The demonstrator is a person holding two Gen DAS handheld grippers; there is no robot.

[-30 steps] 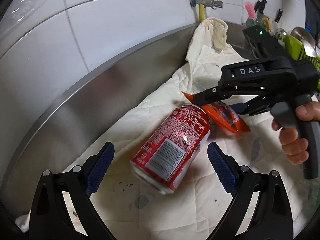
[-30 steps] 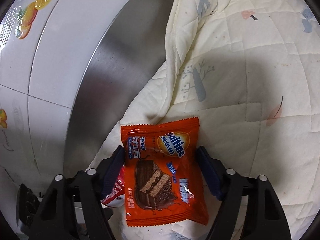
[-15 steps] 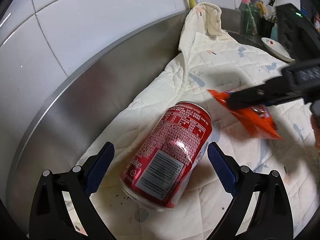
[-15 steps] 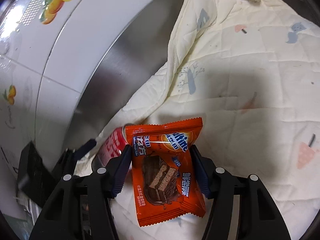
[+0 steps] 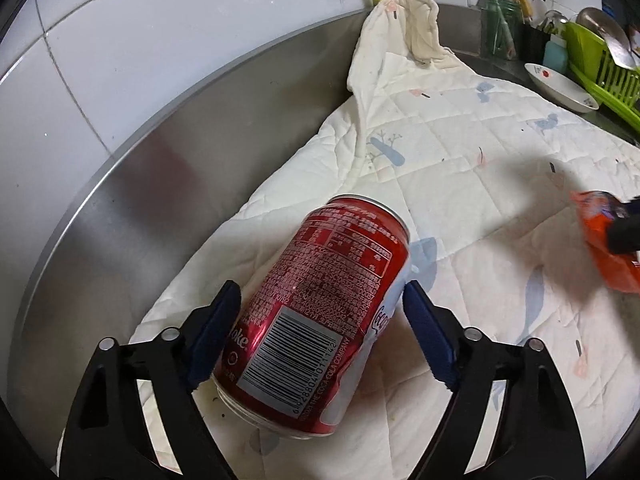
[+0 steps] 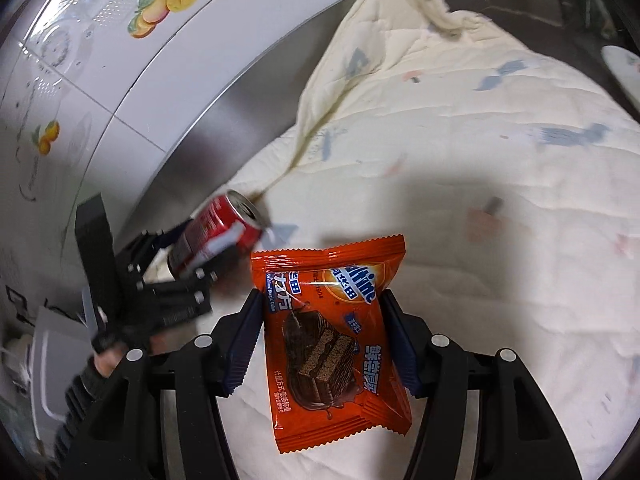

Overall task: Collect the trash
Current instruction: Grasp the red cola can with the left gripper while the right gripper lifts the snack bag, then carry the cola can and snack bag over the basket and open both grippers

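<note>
A red cola can [image 5: 320, 304] lies on its side between the blue pads of my left gripper [image 5: 322, 324], which is shut on it; the can also shows in the right wrist view [image 6: 218, 236], lifted a little off the quilt. My right gripper [image 6: 322, 336] is shut on an orange snack wrapper [image 6: 328, 340] and holds it above the quilt. The wrapper also shows at the right edge of the left wrist view [image 5: 604, 236].
A cream quilted cloth [image 5: 460, 160] covers the steel counter [image 5: 168, 208], bunched up at the back against the white tiled wall [image 5: 160, 40]. A white dish [image 5: 560, 86], a green dish rack [image 5: 604, 72] and utensil holders stand at the back right.
My left gripper has closed its pads onto the can. My right gripper has closed on the wrapper, lifted it and carried it off to the right, away from the can.
</note>
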